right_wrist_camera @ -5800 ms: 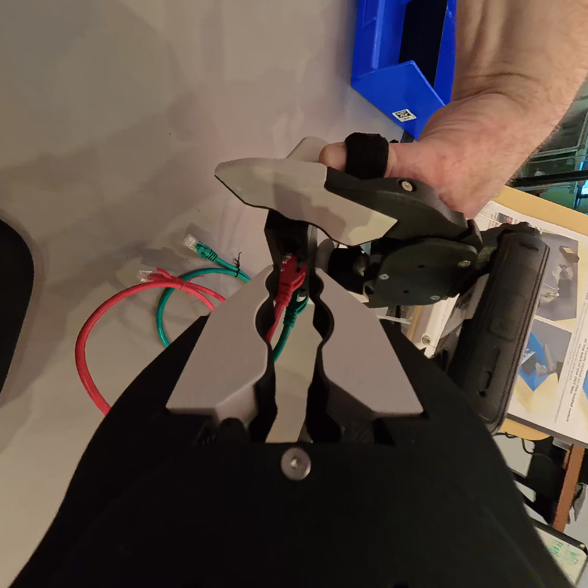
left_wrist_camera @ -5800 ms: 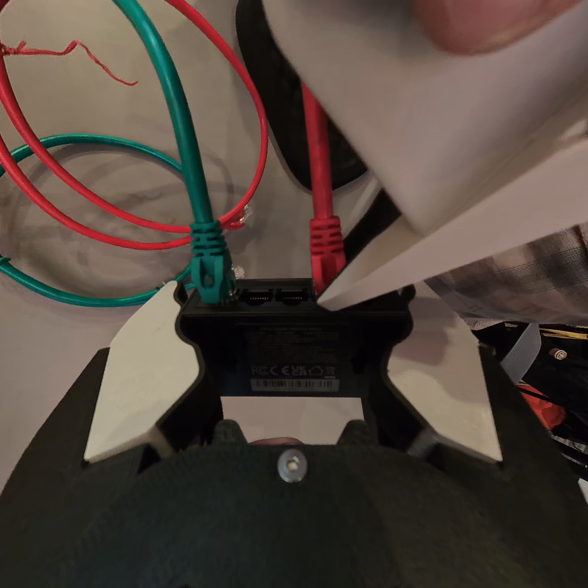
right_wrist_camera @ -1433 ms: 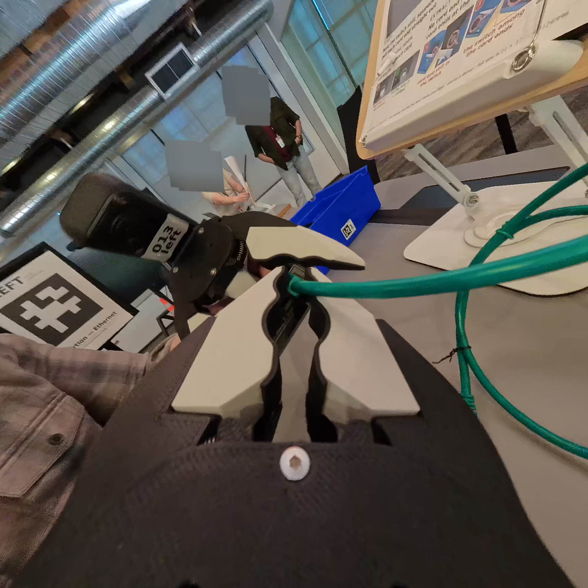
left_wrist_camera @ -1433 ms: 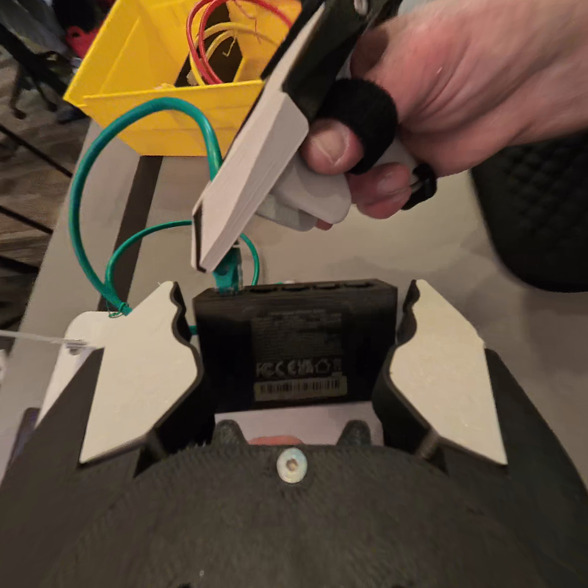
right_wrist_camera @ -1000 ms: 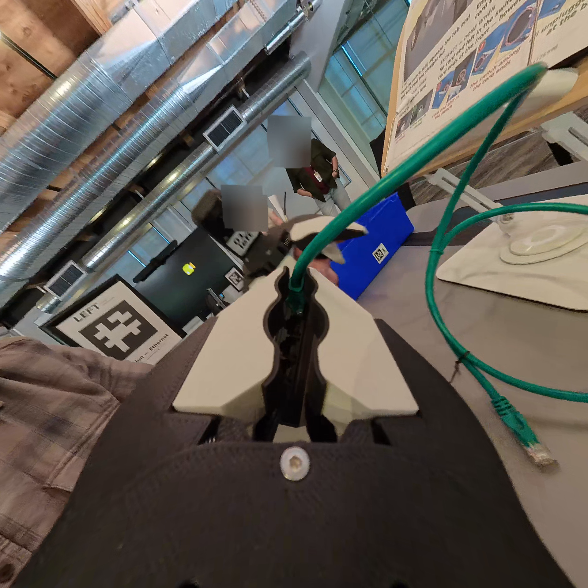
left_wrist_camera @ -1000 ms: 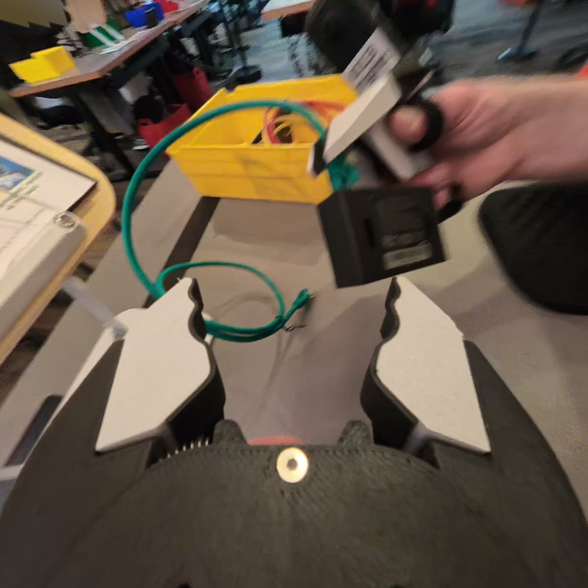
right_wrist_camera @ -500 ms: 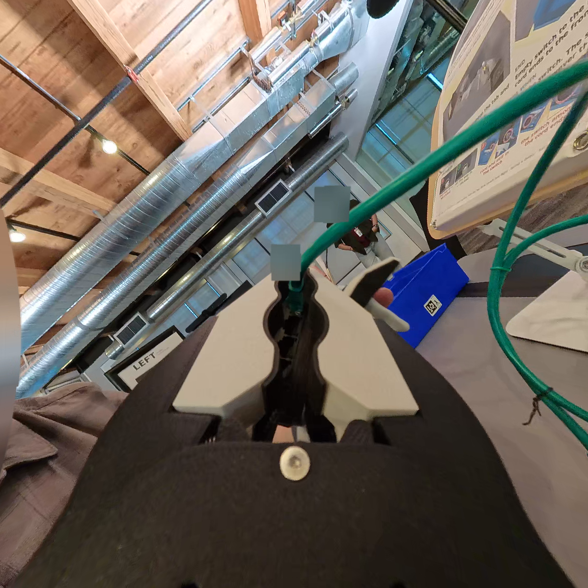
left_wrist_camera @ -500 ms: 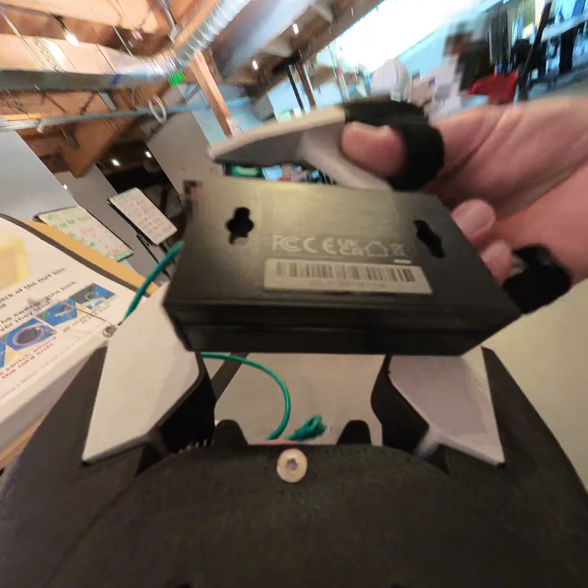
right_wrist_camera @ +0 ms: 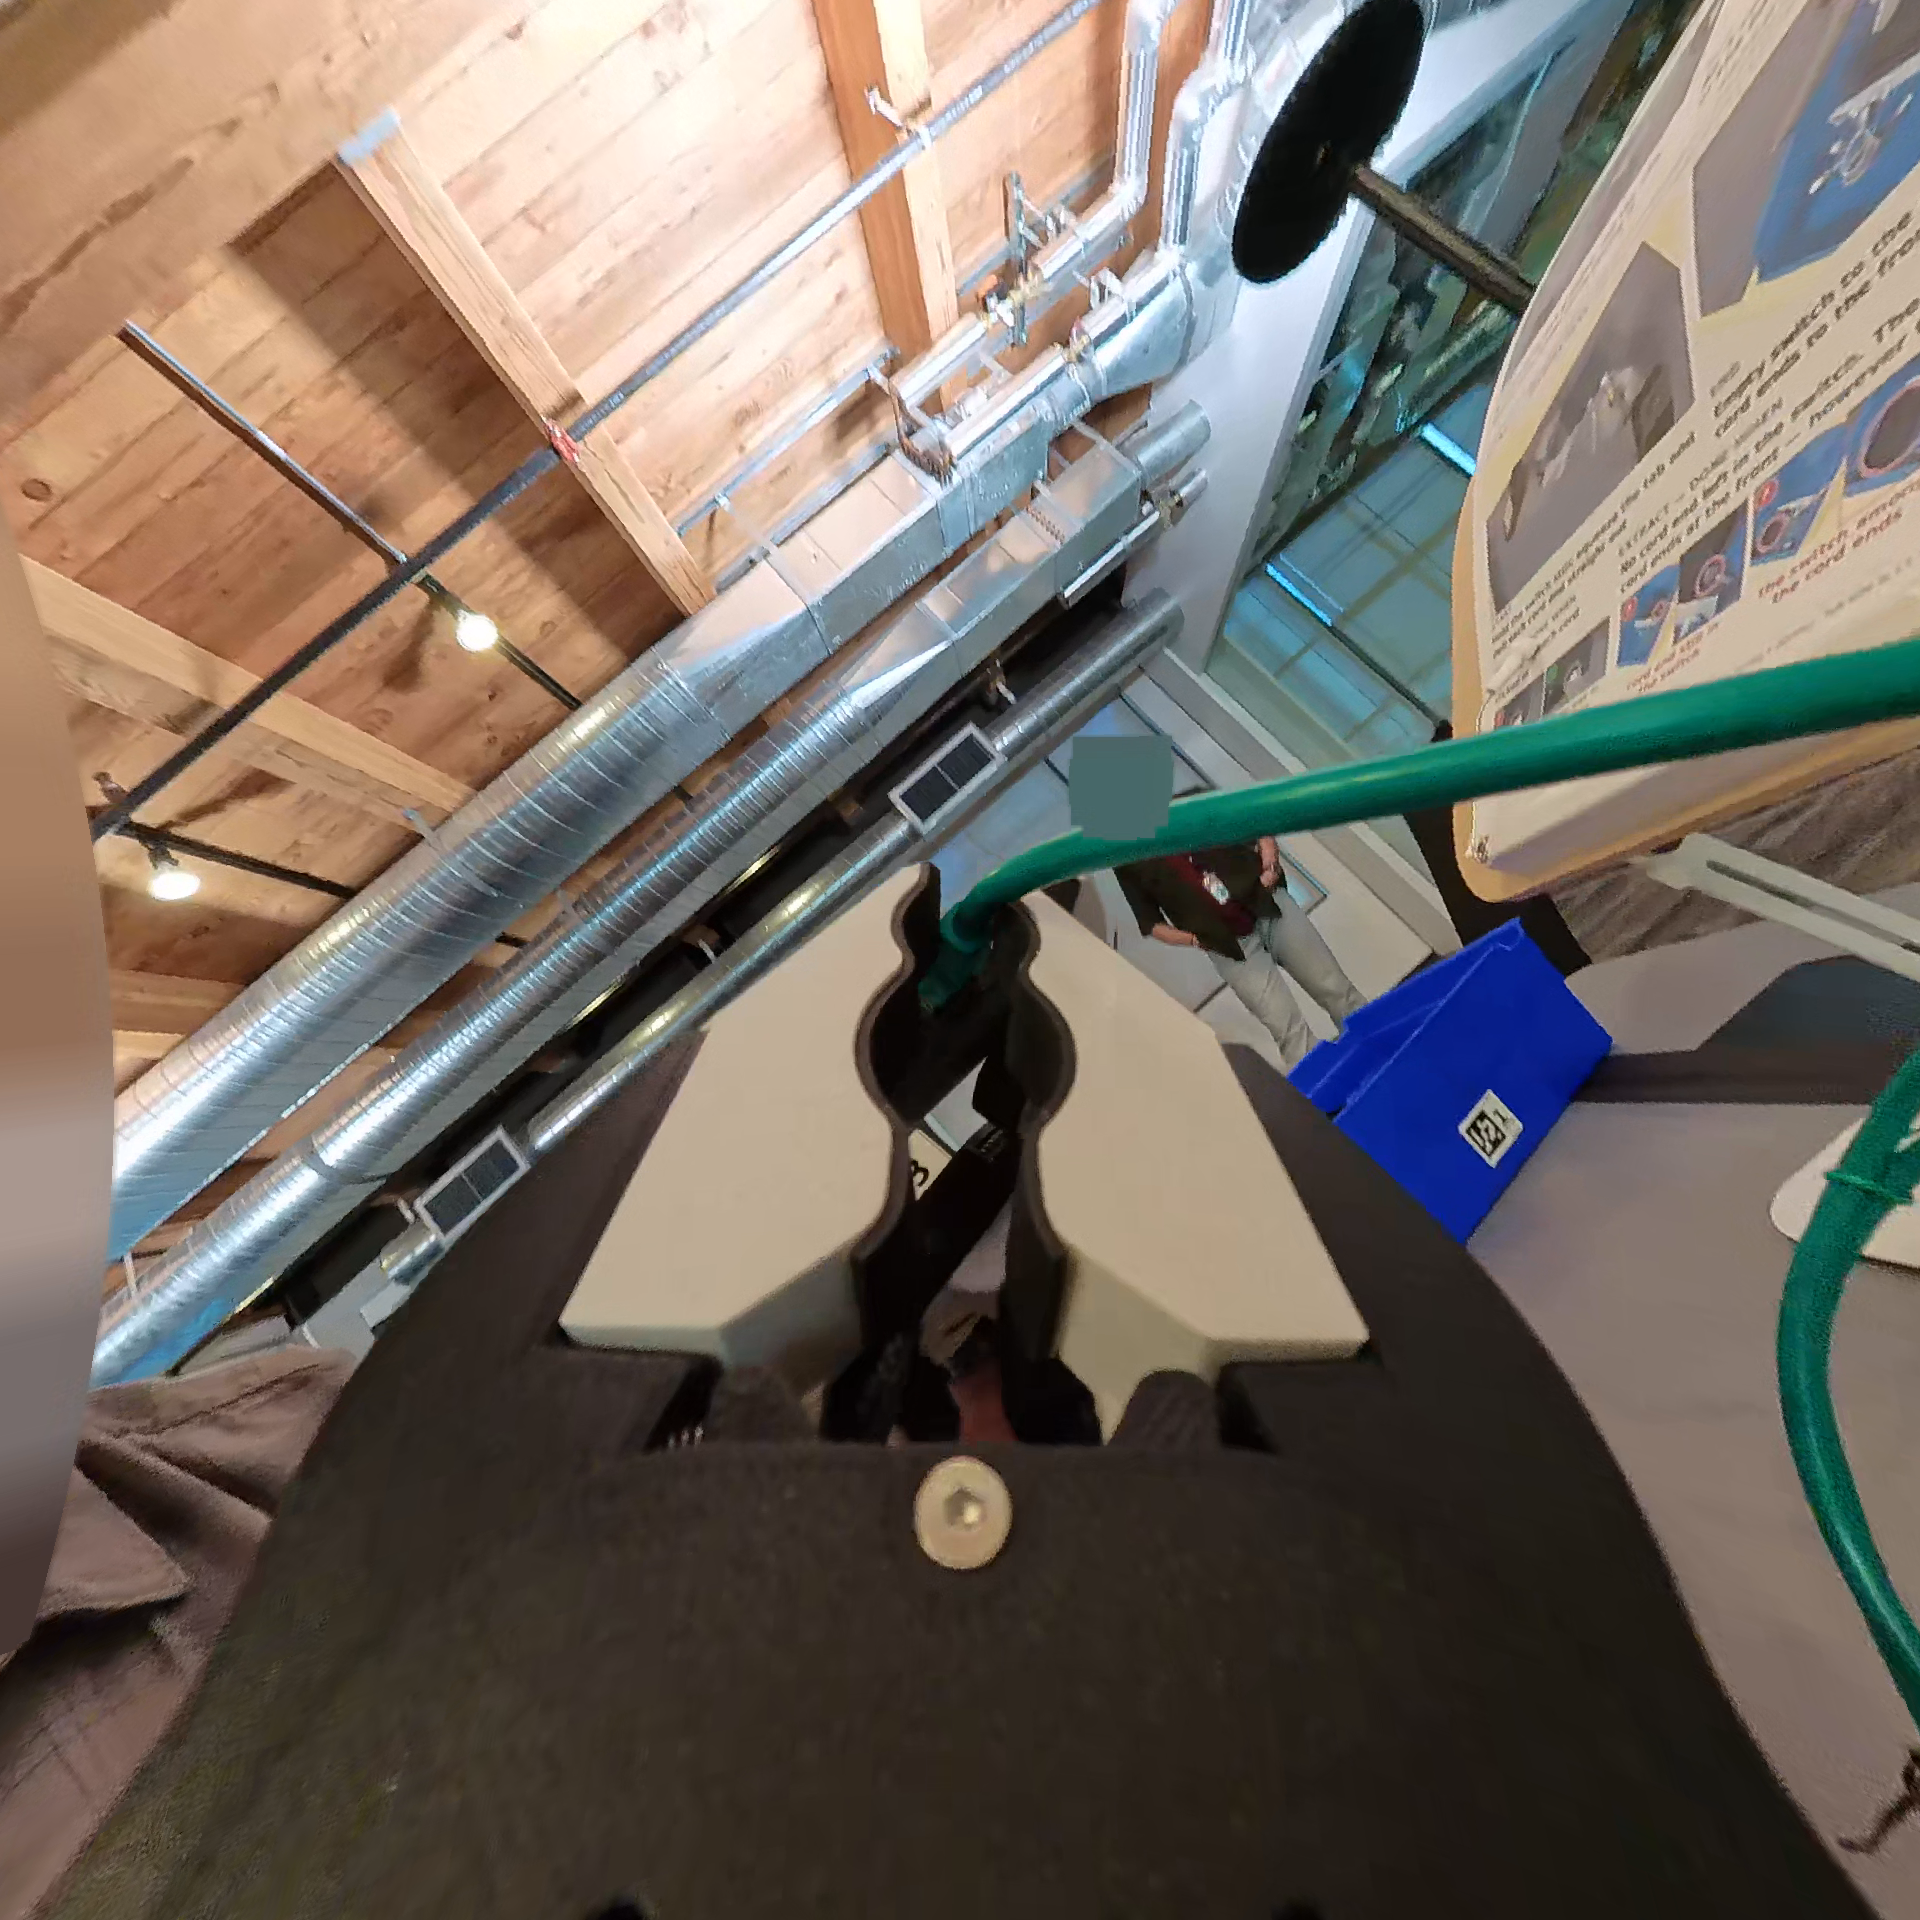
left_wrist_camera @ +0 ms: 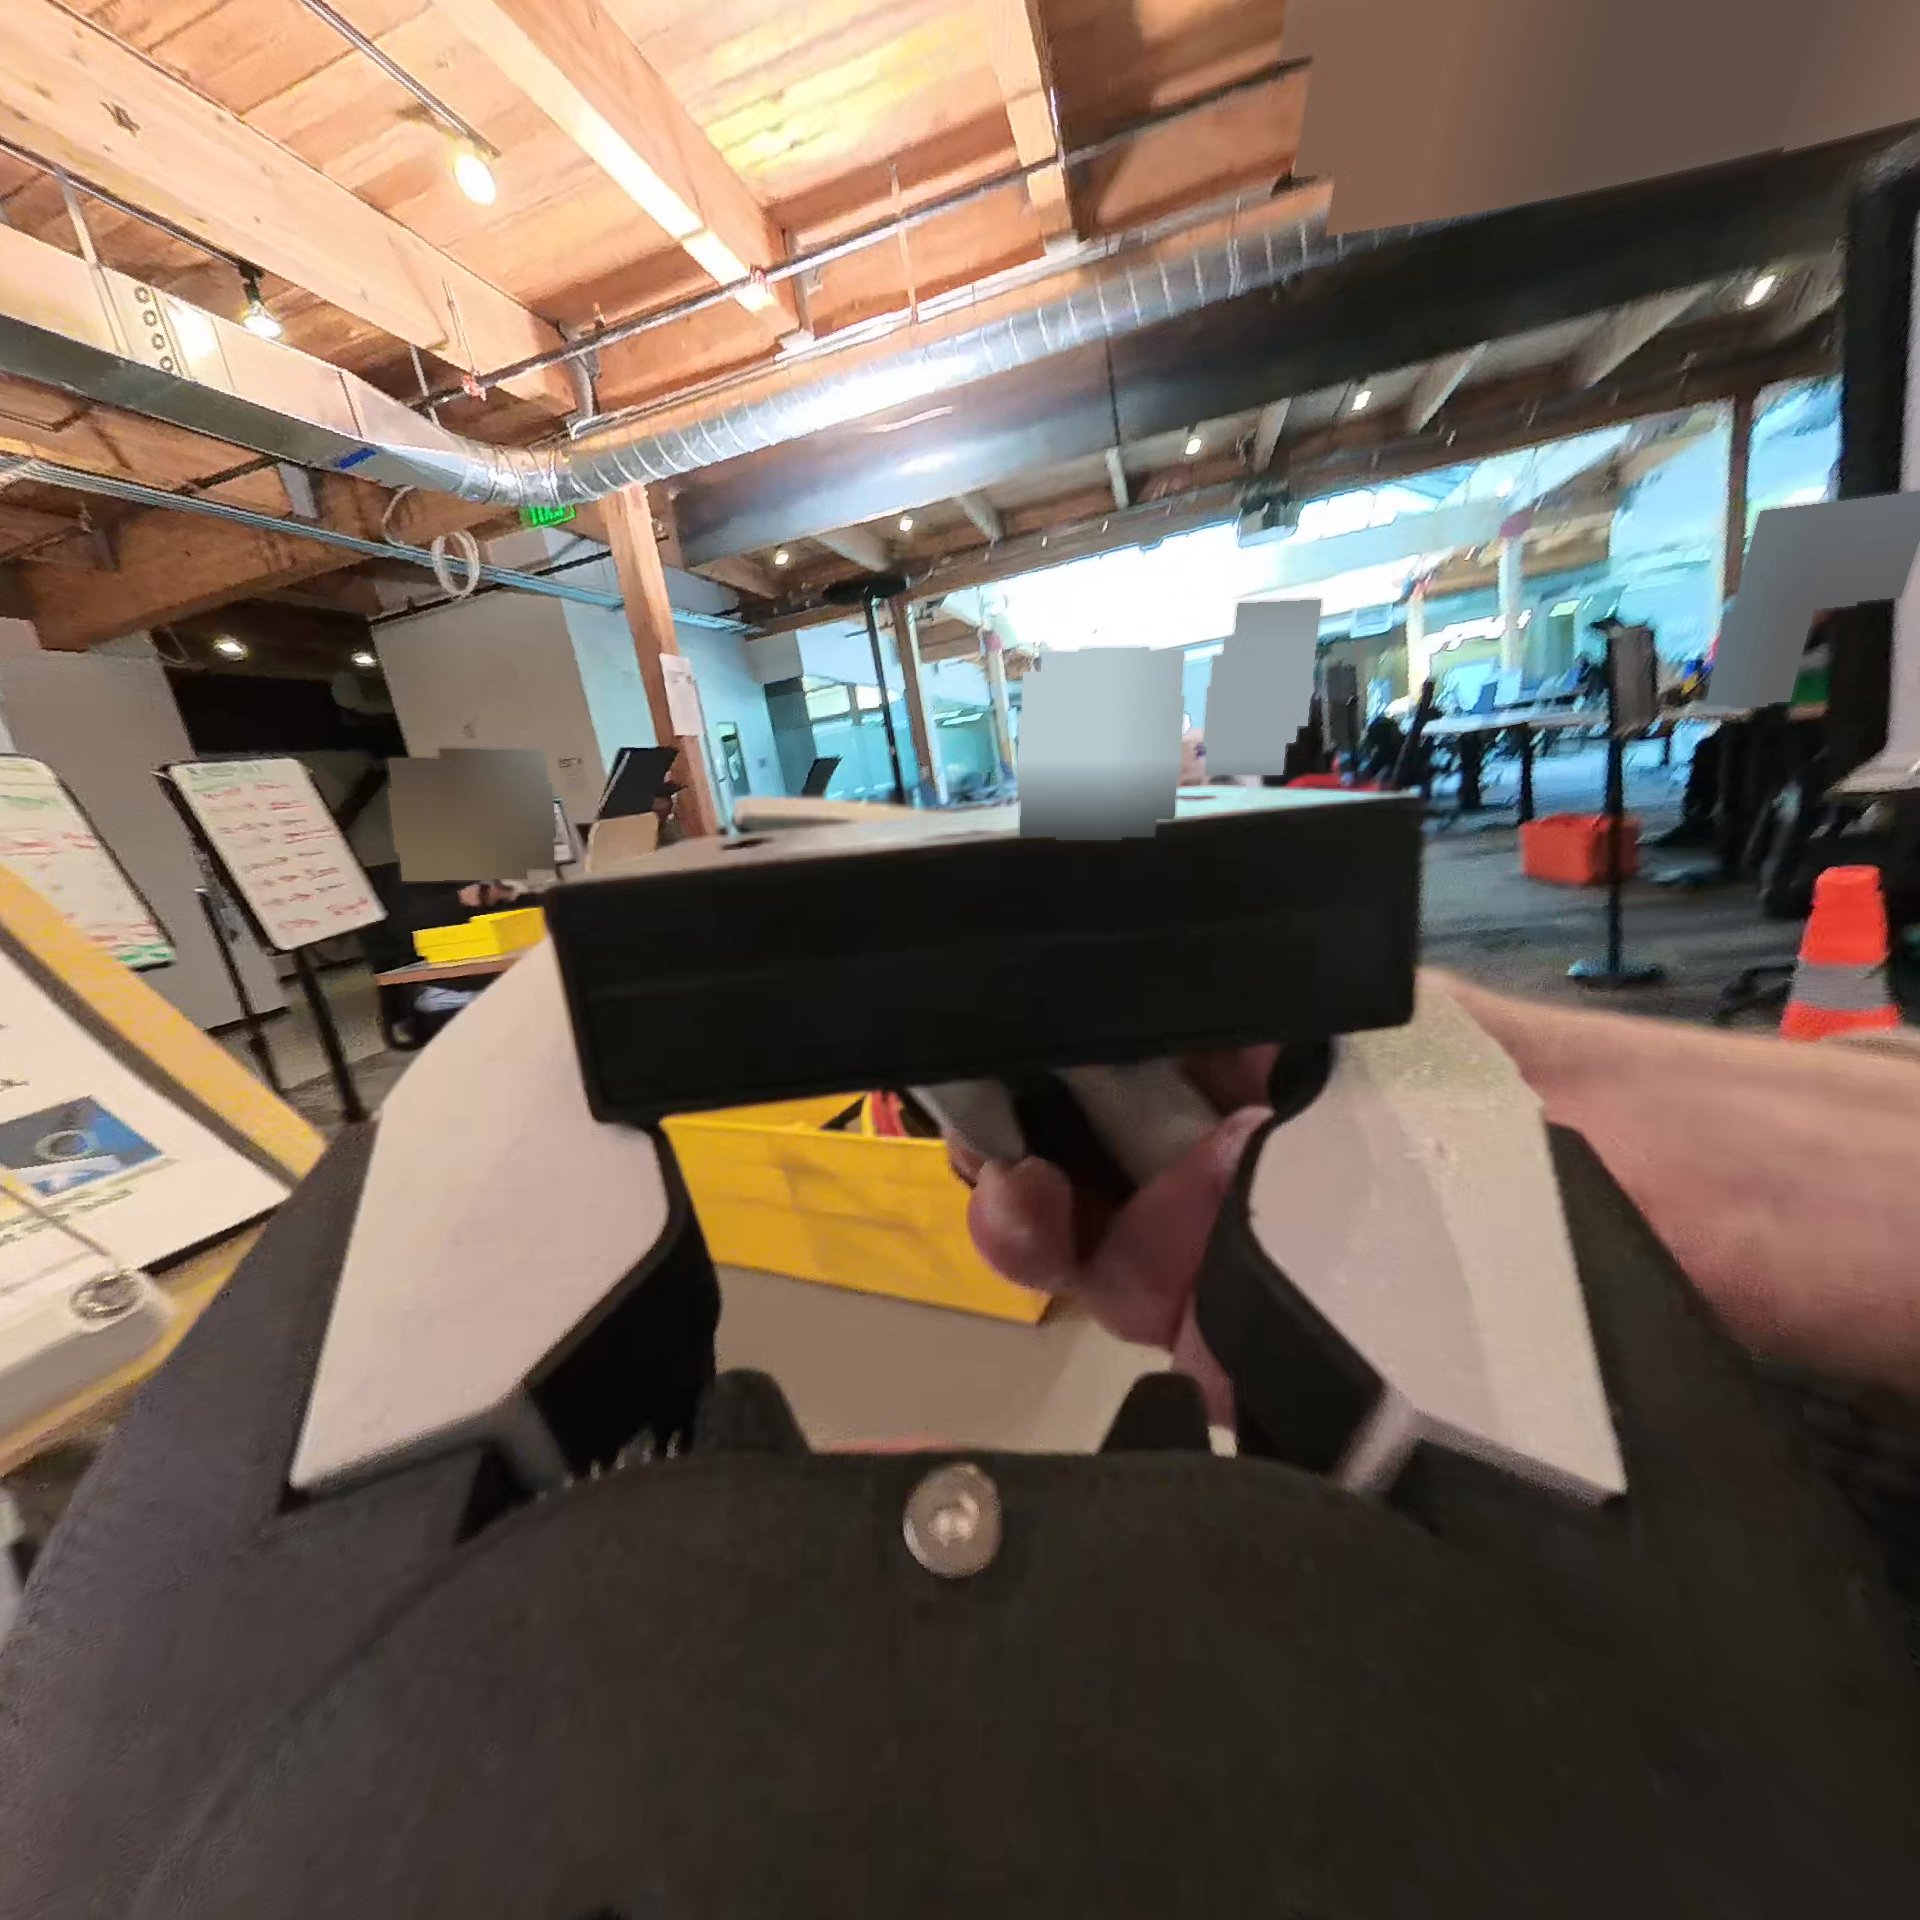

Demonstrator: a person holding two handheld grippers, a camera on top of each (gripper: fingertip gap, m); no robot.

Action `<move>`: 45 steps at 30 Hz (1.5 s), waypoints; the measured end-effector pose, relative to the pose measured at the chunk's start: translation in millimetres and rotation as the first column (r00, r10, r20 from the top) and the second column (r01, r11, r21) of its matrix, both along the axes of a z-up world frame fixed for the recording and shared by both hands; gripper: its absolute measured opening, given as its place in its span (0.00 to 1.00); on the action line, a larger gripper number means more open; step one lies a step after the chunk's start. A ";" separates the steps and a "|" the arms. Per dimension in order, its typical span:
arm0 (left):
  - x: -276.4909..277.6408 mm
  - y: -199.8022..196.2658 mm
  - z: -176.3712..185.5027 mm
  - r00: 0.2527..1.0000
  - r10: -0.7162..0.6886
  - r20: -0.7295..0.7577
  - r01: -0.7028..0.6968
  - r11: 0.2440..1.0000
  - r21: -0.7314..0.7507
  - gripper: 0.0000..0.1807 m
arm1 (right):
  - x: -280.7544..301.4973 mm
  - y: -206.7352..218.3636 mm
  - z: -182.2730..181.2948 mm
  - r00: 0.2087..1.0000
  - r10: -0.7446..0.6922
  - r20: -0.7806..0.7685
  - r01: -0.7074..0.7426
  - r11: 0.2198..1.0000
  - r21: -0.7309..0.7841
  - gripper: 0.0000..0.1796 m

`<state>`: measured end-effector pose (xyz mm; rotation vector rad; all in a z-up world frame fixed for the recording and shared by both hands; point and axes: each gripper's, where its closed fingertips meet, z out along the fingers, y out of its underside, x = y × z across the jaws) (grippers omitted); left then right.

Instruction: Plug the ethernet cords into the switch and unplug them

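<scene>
- 2 grippers in play, both raised high enough that the wood-beam ceiling fills the background.
- Left gripper (left_wrist_camera: pixel 971 1049): its white jaws are spread wide, gripping nothing, with the black rectangular plastic network switch (left_wrist_camera: pixel 987 951) hanging across their tips.
- That switch sits level in the air, its long plain side facing the left wrist camera; whether it touches the left jaws is hard to tell.
- Beneath the switch, a person's hand (left_wrist_camera: pixel 1132 1226) curls around the other gripper's grey and black parts.
- Right gripper (right_wrist_camera: pixel 961 987): jaws drawn narrow, pinched on the switch, seen here only edge-on as a dark slab running up the gap between the white fingers (right_wrist_camera: pixel 790 1143).
- Green ethernet cord (right_wrist_camera: pixel 1455 769): its green moulded plug (right_wrist_camera: pixel 951 971) sits at the jaw tips, seated in the switch end, and the cord arcs off to the right past the edge of the picture.
- More green cord loops down at far right over the grey counter (right_wrist_camera: pixel 1621 1403).
- Blue plastic bin (right_wrist_camera: pixel 1455 1081) stands on that counter beyond the right jaws.
- Yellow plastic bin (left_wrist_camera: pixel 831 1195) rests on the counter below the switch, red wire peeking from its top.
</scene>
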<state>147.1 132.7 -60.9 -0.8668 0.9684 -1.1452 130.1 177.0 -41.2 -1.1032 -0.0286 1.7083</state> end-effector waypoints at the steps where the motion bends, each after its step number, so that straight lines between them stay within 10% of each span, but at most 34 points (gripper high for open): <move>1: -0.7 -2.3 3.8 1.000 -0.020 0.021 0.021 1.000 -0.022 0.66 | 1.5 0.6 0.6 1.000 -0.012 -0.019 0.012 1.000 0.001 0.04; 26: -42.1 26.6 64.5 0.931 0.036 0.362 0.071 0.959 -0.276 0.69 | -19.1 12.0 3.5 0.971 -0.218 -0.094 0.216 0.976 -0.031 0.05; 45: -68.8 48.9 83.5 0.842 -0.114 0.527 0.395 0.796 -0.459 0.68 | -37.9 13.2 20.2 0.939 -0.279 0.200 0.261 0.959 0.110 0.14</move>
